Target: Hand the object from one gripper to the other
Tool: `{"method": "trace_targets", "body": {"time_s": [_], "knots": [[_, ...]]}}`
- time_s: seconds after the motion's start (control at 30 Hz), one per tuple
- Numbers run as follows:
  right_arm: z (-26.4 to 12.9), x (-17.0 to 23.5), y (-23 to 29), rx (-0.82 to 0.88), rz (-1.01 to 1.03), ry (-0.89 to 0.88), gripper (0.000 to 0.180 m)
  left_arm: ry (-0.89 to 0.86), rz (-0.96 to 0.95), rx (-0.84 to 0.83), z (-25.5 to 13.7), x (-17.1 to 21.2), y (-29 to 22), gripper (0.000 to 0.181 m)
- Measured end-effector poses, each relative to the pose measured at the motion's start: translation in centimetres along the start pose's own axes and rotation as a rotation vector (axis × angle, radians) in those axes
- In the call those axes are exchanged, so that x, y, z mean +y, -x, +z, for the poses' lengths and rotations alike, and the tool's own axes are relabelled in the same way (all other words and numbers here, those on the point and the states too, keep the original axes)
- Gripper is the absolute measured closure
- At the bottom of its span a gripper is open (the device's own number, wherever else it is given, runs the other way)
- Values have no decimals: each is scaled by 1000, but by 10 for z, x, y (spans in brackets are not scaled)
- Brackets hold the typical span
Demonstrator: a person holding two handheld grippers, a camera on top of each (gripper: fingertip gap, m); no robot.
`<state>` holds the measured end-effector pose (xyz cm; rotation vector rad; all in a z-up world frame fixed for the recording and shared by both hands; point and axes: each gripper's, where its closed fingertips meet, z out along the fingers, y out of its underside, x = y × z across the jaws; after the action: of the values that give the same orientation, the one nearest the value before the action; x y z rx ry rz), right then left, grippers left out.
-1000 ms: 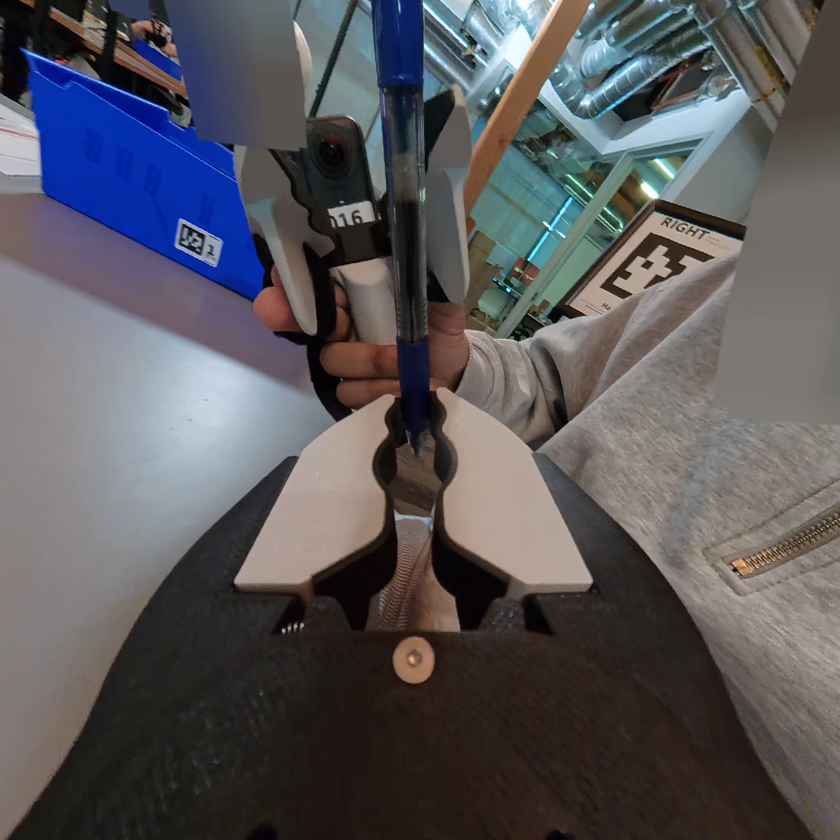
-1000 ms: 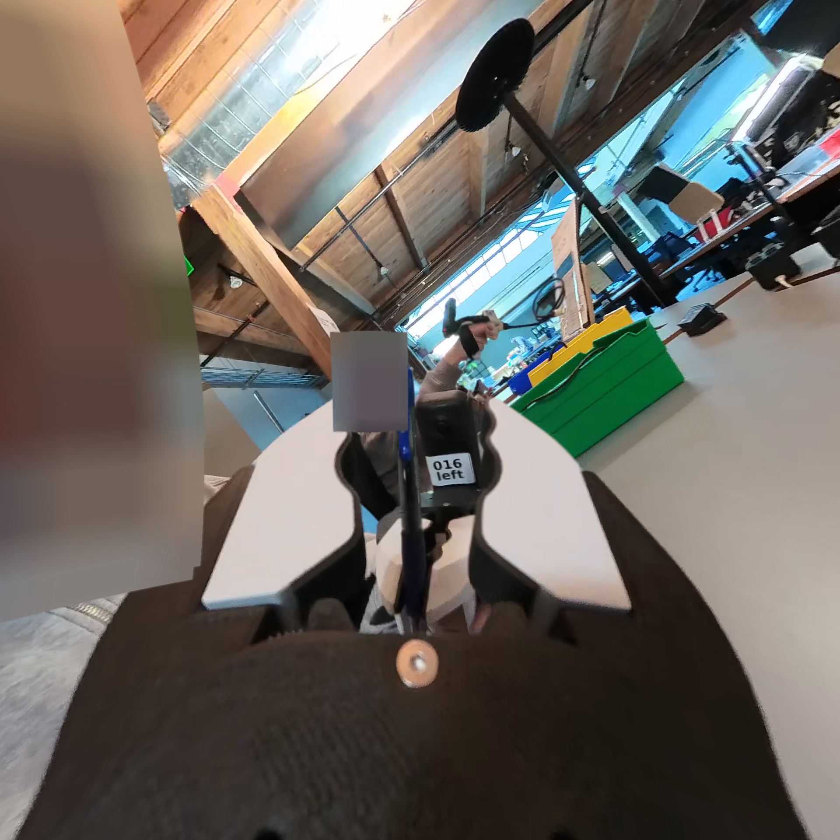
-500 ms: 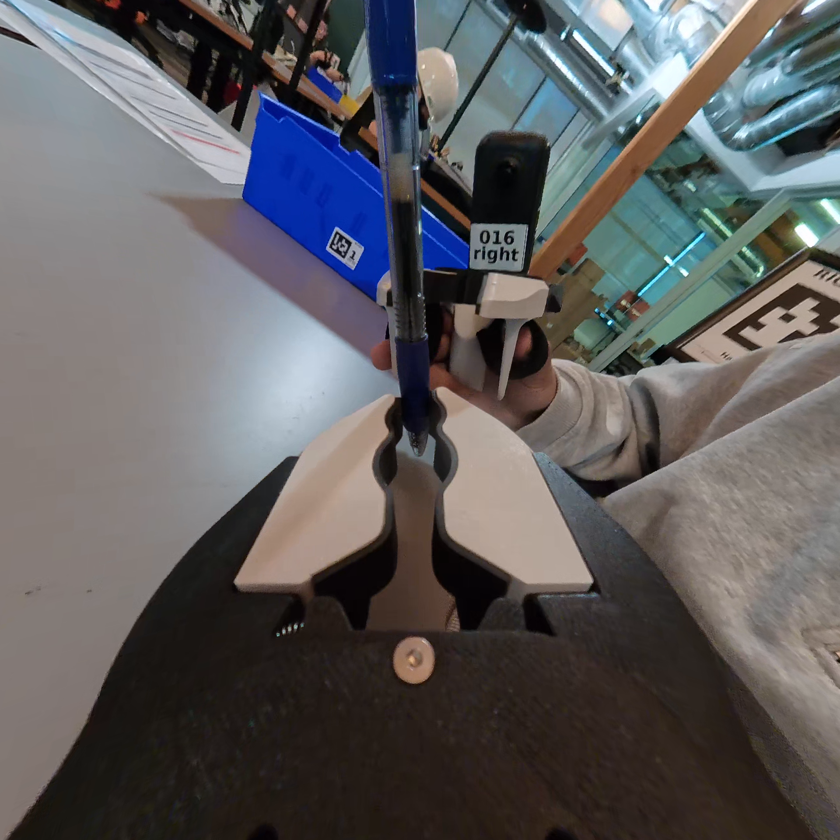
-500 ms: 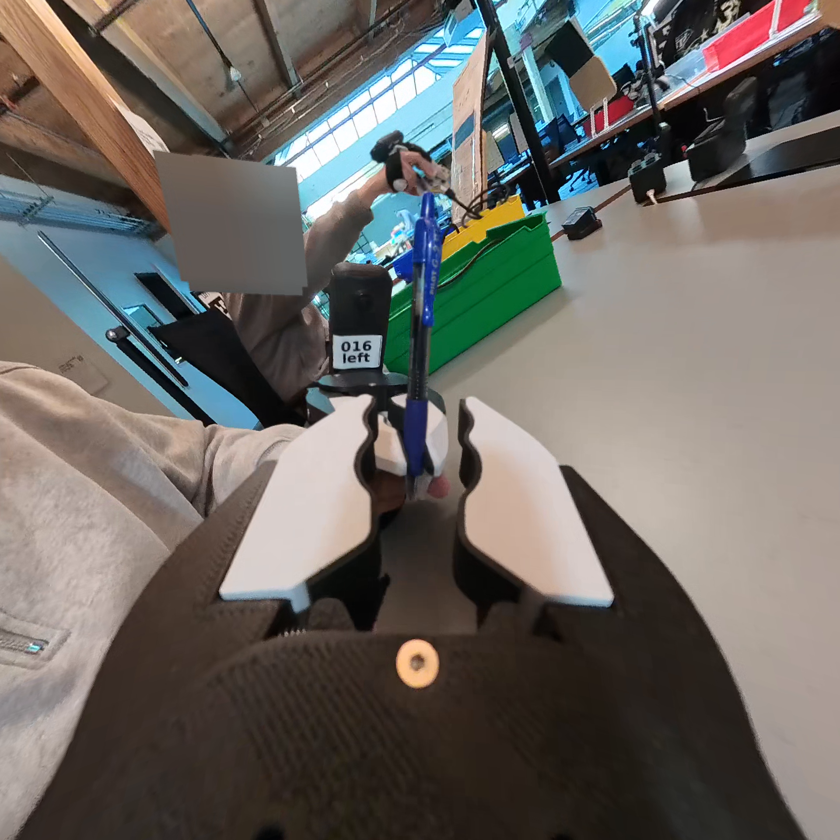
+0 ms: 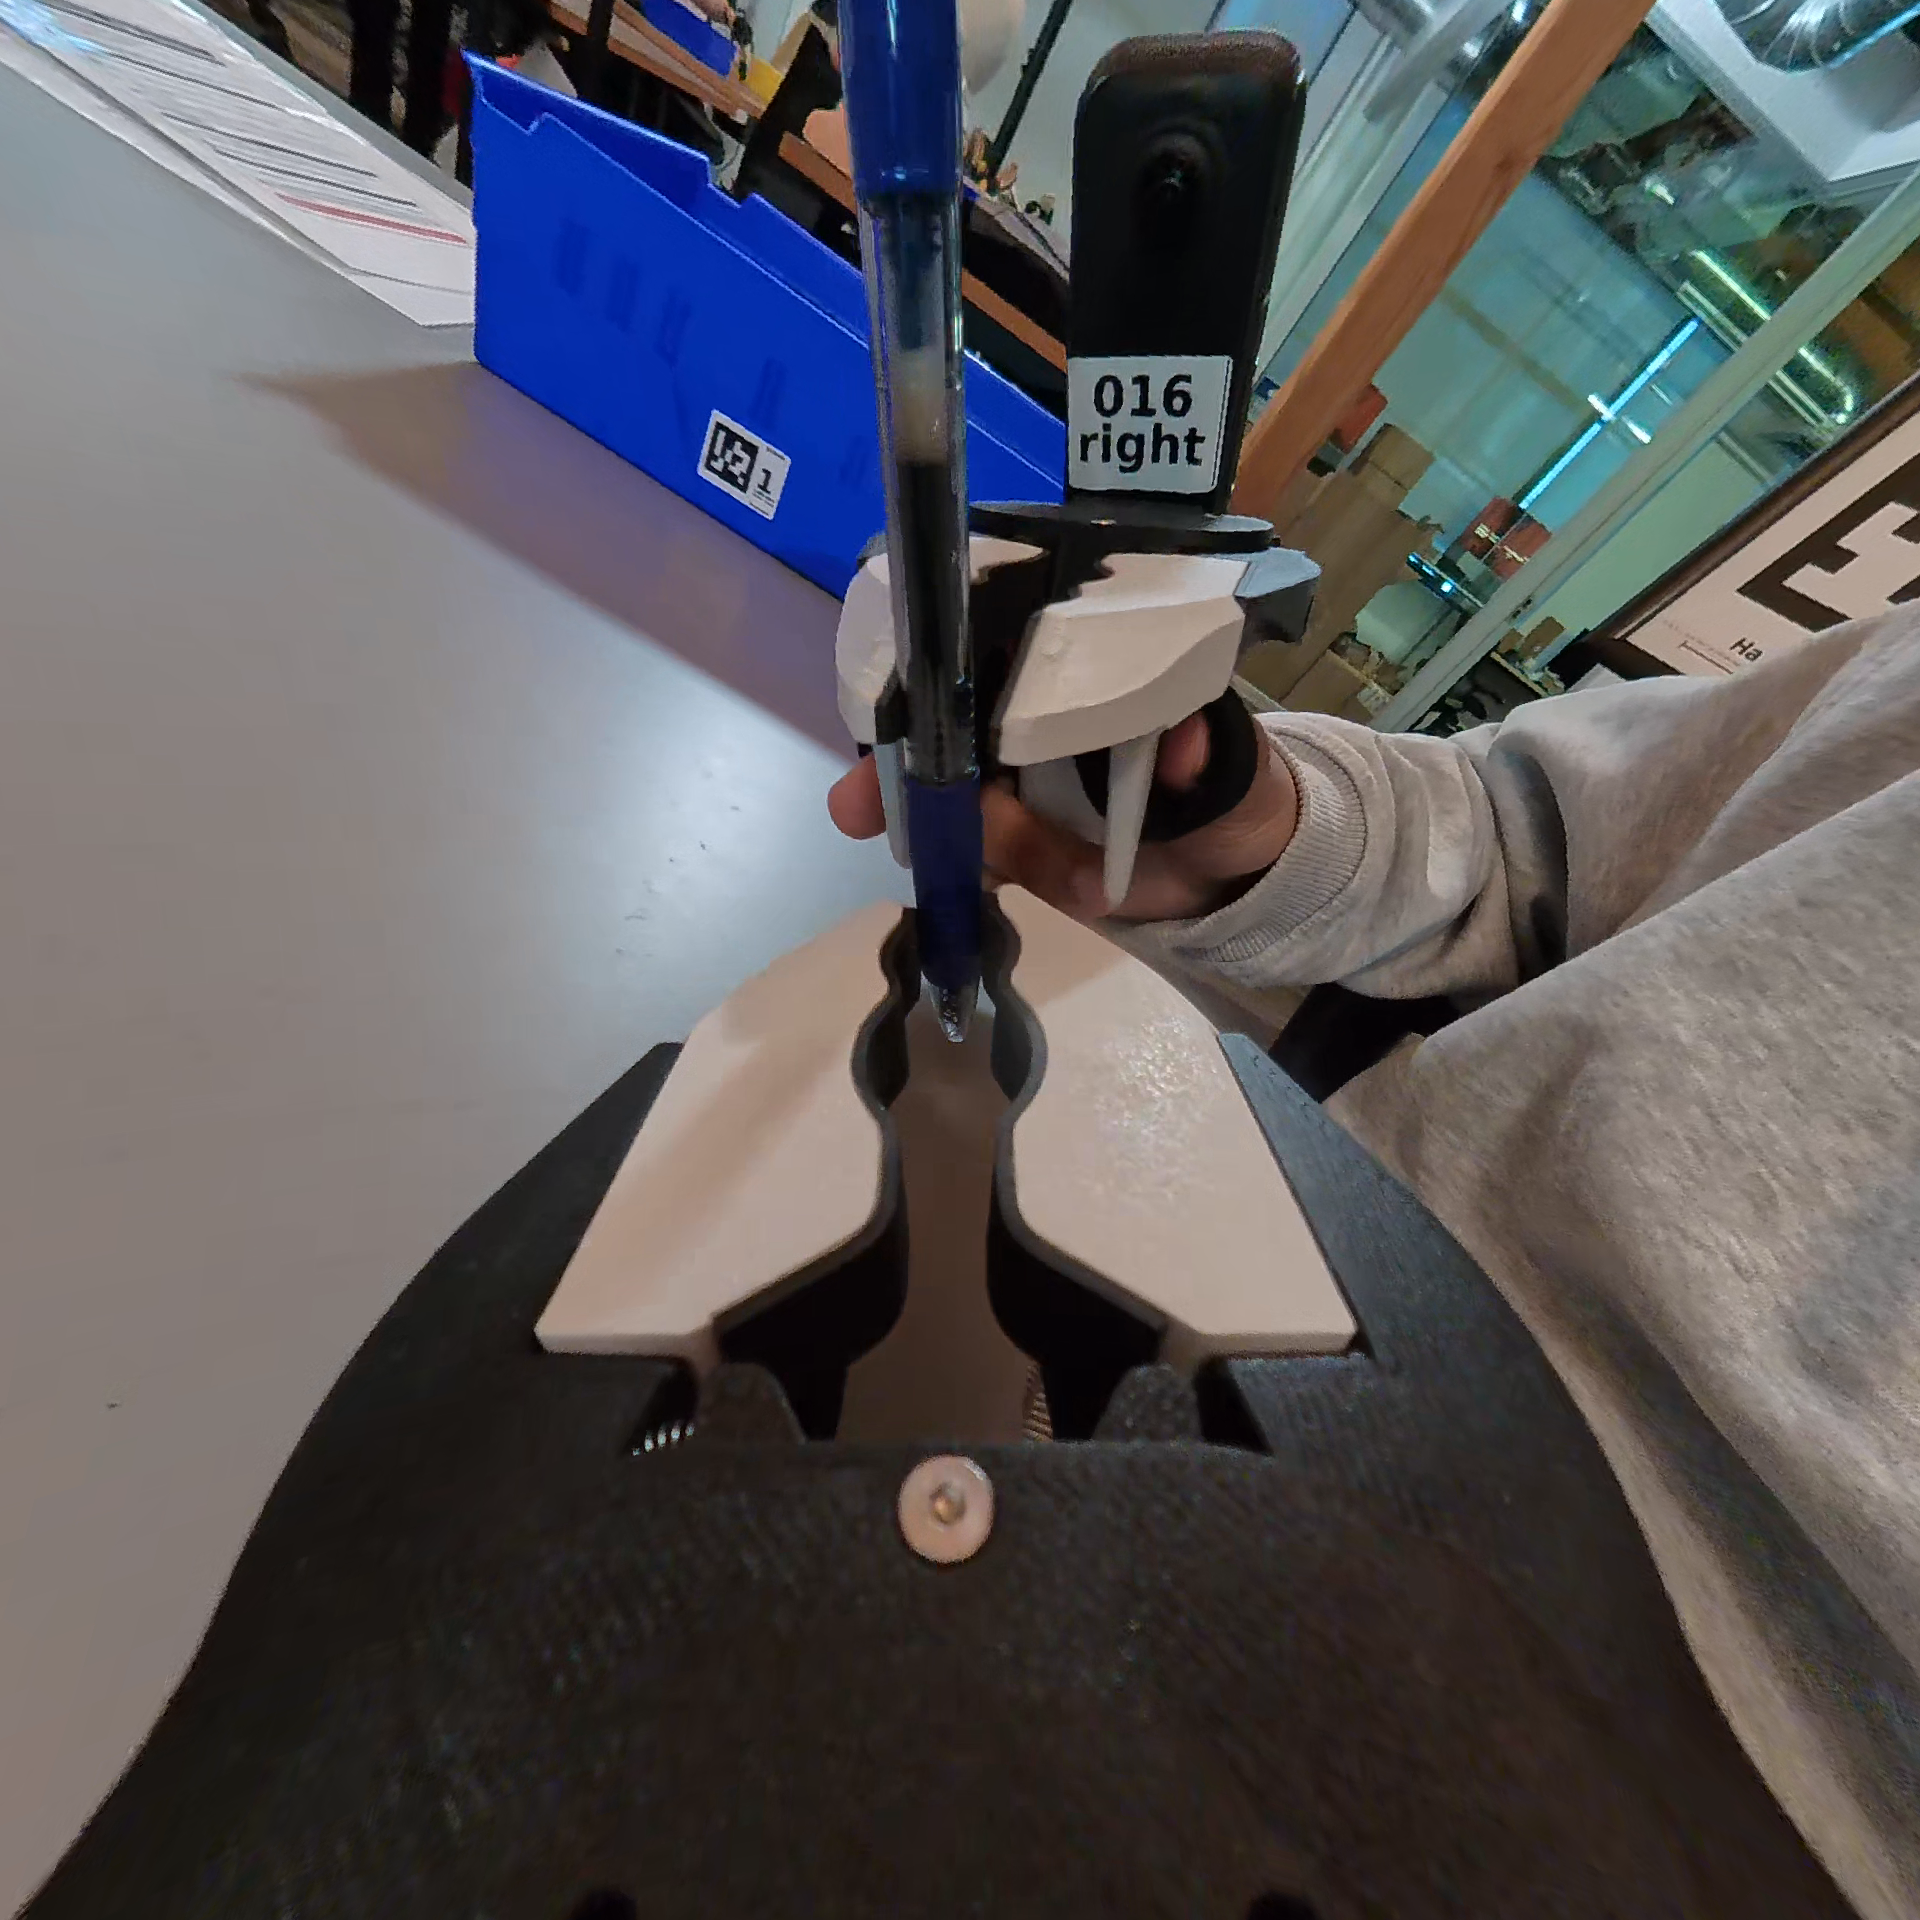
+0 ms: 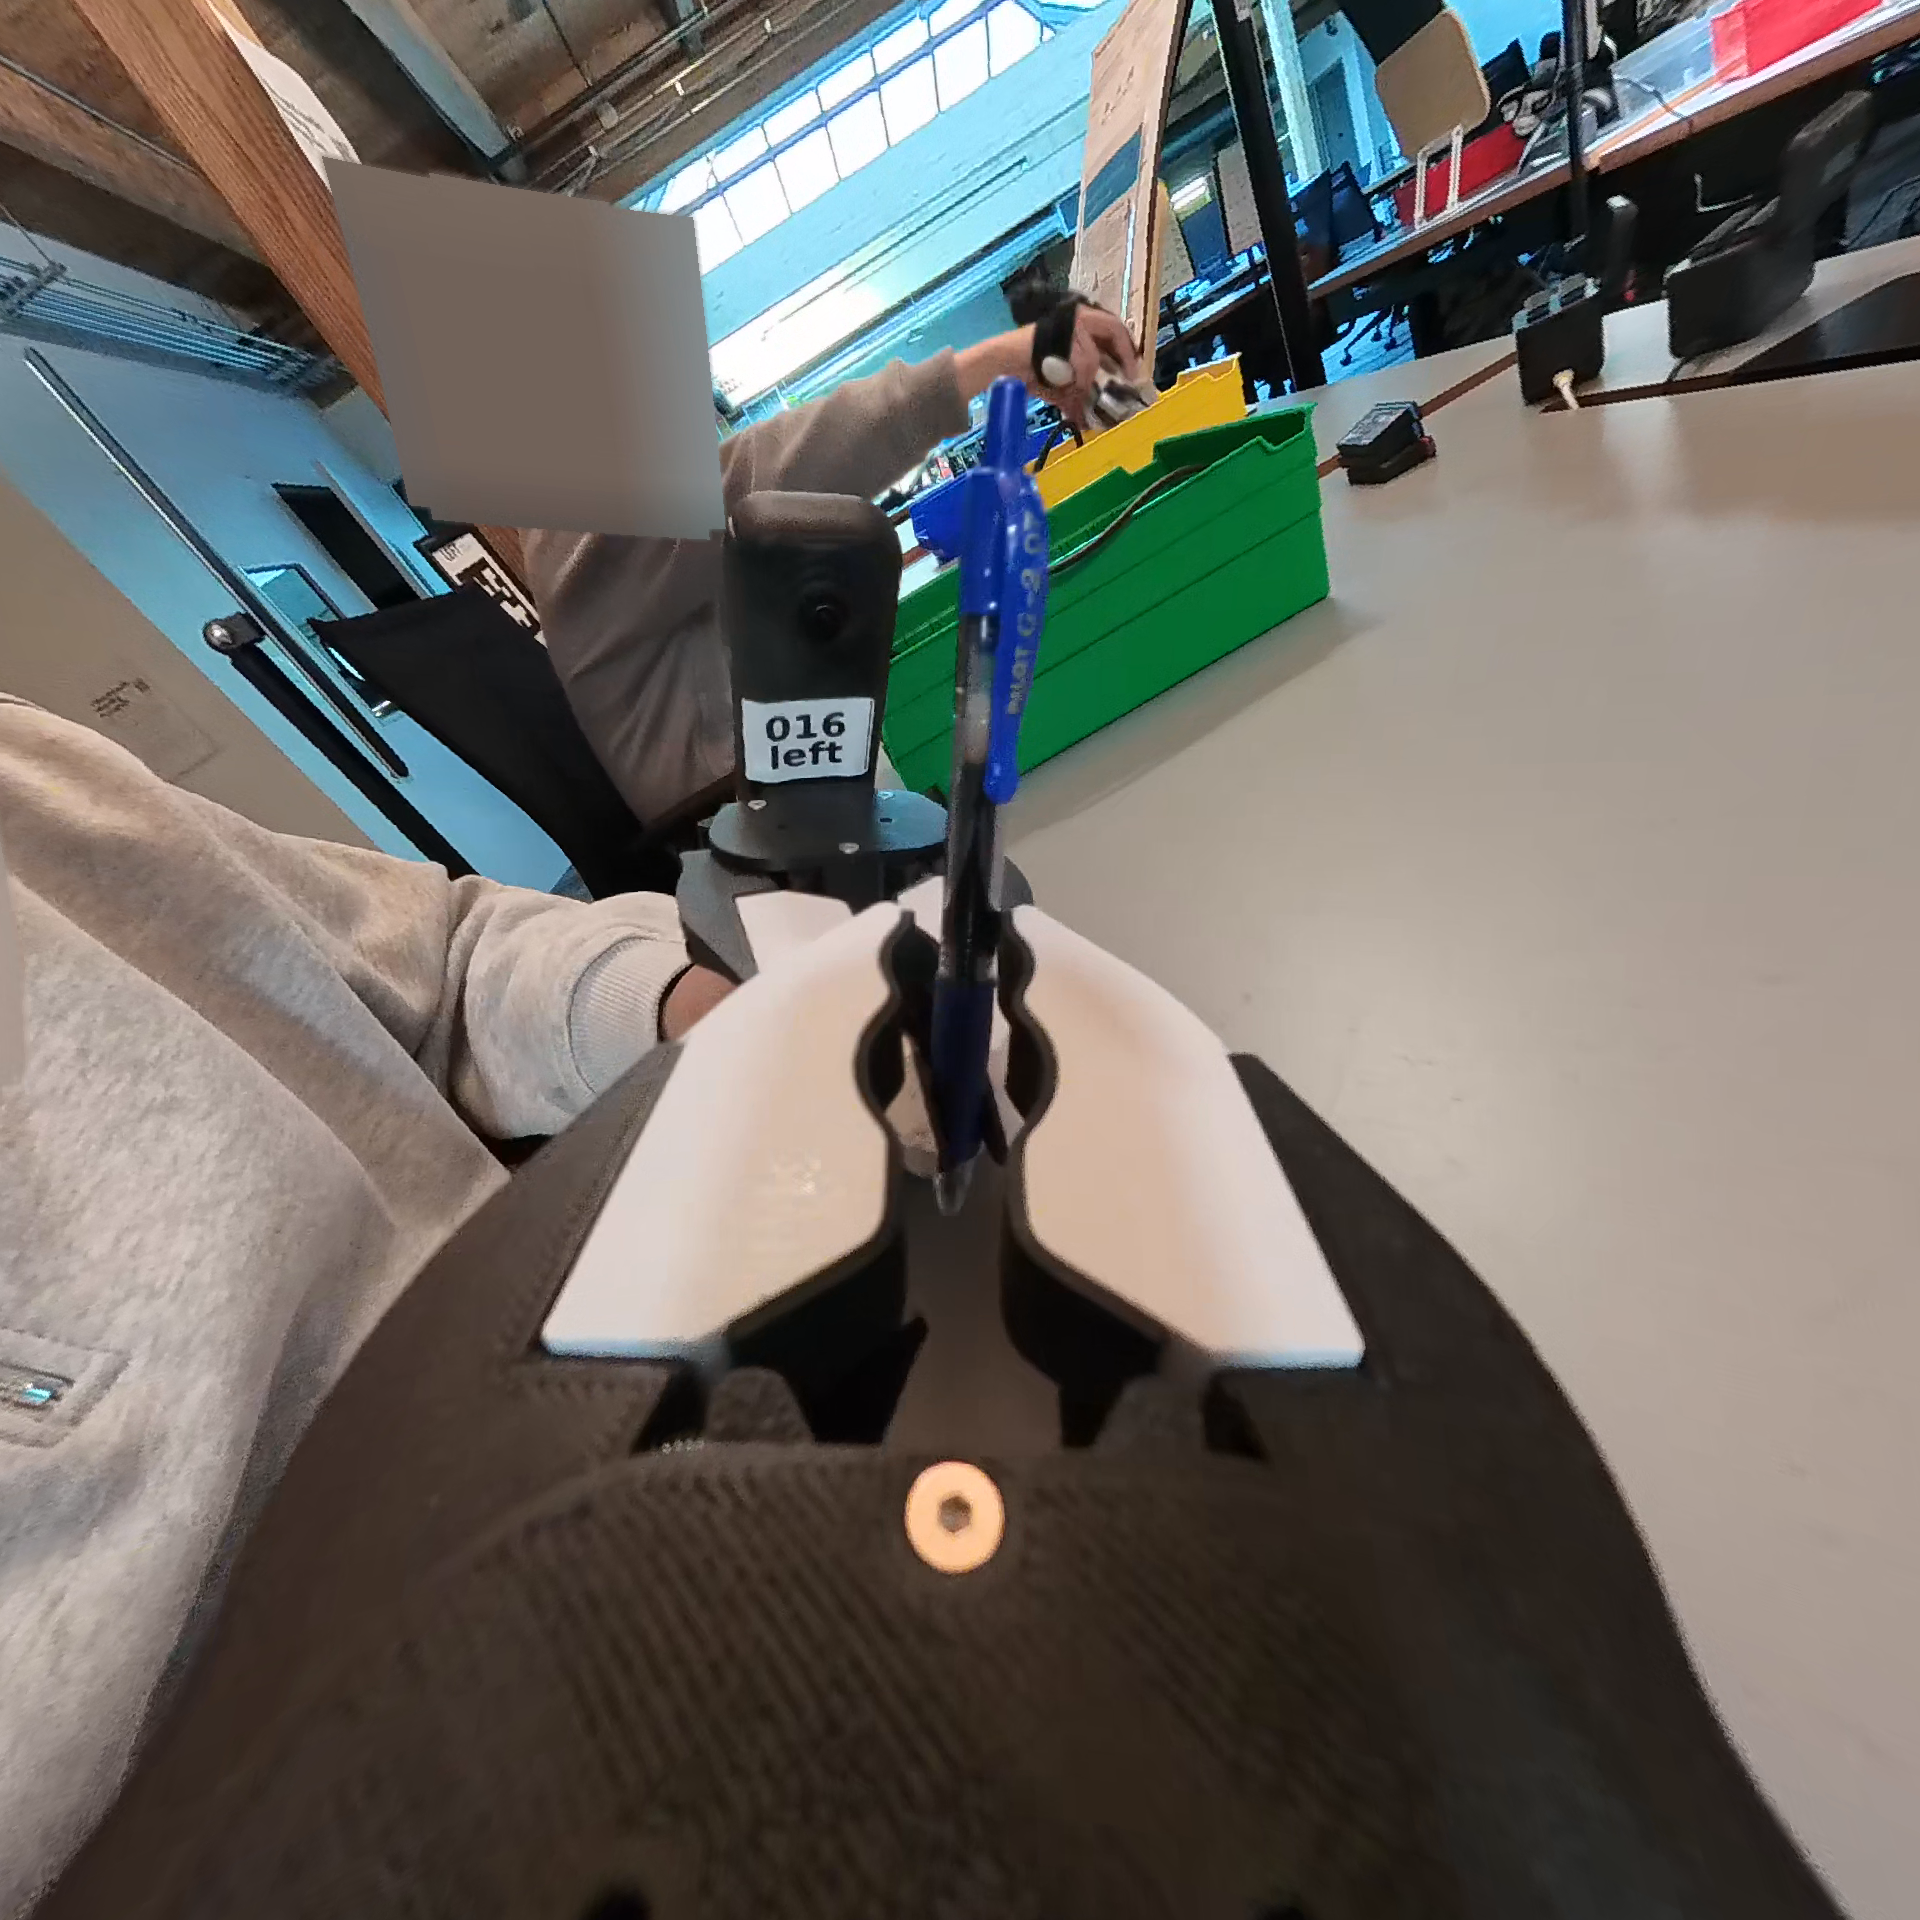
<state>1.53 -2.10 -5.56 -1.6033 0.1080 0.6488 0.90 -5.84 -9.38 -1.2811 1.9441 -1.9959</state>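
A blue pen stands upright above the grey table. My left gripper is shut on its dark blue grip just above the tip. My right gripper faces it from the far side, and its white fingers flank the barrel just above my left fingers. In the right wrist view my right gripper has its jaws drawn in tight on the pen, whose tip hangs between them. The left gripper's camera post stands right behind. Both grippers hold the pen.
A blue bin and paper sheets lie at the table's far left. A green bin with a yellow bin behind it sits ahead of my right gripper. Another person reaches over them. Small black devices lie farther back. My right fingertips sit around 5 centimeters from my left ones.
My right gripper was open with the pen ahead of its fingers. It has moved in around the pen and its jaws have closed on it. My left gripper has kept its hold.
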Motion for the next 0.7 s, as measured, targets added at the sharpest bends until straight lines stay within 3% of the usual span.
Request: {"method": "trace_targets", "body": {"time_s": [0.37,0.53,0.7], "knots": [[-2,-4,0,4,-6,-15,169,-24,-11,25,0,-2,-3,169],[-7,-11,-3,8,11,-49,169,-63,-23,44,-1,-7,-5,153],[-13,-18,-7,3,62,-93,169,-56,-29,57,1,-5,-7,151]]}}
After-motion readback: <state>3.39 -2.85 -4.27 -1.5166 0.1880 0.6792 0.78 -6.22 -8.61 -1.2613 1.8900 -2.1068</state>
